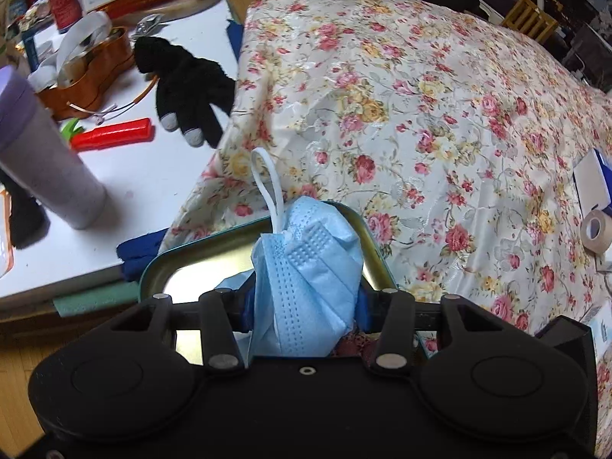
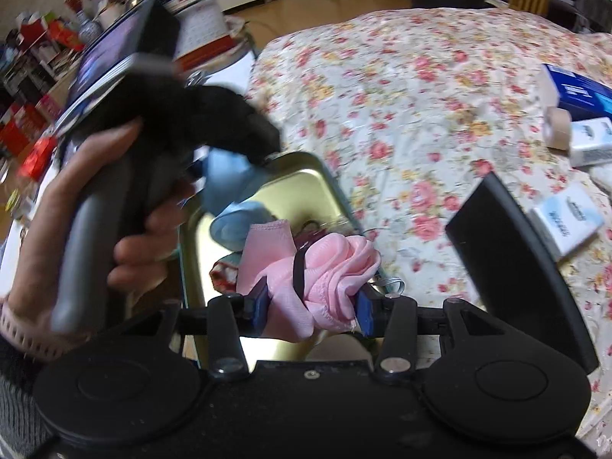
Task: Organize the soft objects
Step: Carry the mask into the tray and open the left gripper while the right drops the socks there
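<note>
My left gripper [image 1: 306, 306] is shut on a crumpled blue face mask [image 1: 310, 267] with a white ear loop, held over a green-rimmed metal tin [image 1: 153, 267] on the flowered bedspread. My right gripper [image 2: 311, 306] is shut on a bunched pink cloth [image 2: 329, 271] with a dark band, above the same tin [image 2: 306, 176]. In the right wrist view the left gripper, blurred, hangs over the tin with the blue mask [image 2: 225, 187]. A black glove [image 1: 183, 88] lies on the white table at left.
The white table [image 1: 134, 176] holds a purple-grey tumbler [image 1: 42, 160], a red tool [image 1: 114, 134] and a brown container [image 1: 91, 72]. On the bedspread [image 1: 420, 114] at right lie a tape roll [image 1: 596, 229], small boxes [image 2: 566, 222] and a black lid [image 2: 508, 252].
</note>
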The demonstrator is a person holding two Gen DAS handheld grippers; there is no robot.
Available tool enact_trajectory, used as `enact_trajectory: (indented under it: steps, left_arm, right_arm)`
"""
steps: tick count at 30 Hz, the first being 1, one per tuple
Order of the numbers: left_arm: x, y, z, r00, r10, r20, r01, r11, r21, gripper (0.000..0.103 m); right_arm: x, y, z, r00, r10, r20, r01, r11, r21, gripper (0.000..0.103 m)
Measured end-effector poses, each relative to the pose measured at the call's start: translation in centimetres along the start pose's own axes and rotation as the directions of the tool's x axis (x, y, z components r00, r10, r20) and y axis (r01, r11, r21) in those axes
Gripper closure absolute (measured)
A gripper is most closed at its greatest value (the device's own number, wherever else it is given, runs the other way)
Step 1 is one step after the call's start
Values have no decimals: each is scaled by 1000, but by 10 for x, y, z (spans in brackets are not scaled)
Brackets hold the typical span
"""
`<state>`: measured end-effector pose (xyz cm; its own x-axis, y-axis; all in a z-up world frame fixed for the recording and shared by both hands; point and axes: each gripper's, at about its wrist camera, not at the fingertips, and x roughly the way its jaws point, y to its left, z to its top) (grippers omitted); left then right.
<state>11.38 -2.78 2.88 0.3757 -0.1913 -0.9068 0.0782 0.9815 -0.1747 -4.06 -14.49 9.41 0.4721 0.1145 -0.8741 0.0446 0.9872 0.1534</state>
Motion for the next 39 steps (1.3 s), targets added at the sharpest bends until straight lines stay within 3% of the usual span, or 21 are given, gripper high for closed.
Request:
enact_trajectory:
  steps: [3,5,7,13,23,39]
  left_arm:
    - [6,-7,-1,1000,-22,-20,22,999,29,51]
    - [6,-12,-2,1000,-20,-10,20,999,46,31]
    - [2,-14,-2,1000,-1,16,0,998,62,22]
    - [-9,-11,-2,998,28,61,-33,997,69,20]
    - [-5,3,-3,999,33,30,-33,999,13,20]
    - [4,-1,-11,999,48,-15,-48,998,40,20]
  right_arm:
    - [4,7,-5,1000,-2,-13,1,1000,-30,59]
    - [8,11,-7,1000,-3,-23,2,999,-41,58]
    - [11,14,-9,999,-2,-34,1,999,-45,58]
    - [14,17,-12,999,3,-42,-5,998,-57,45]
    - [12,13,-12,999,-20,-40,18,998,-57,45]
    - [8,3,-11,995,-71,-67,70,998,-5,45]
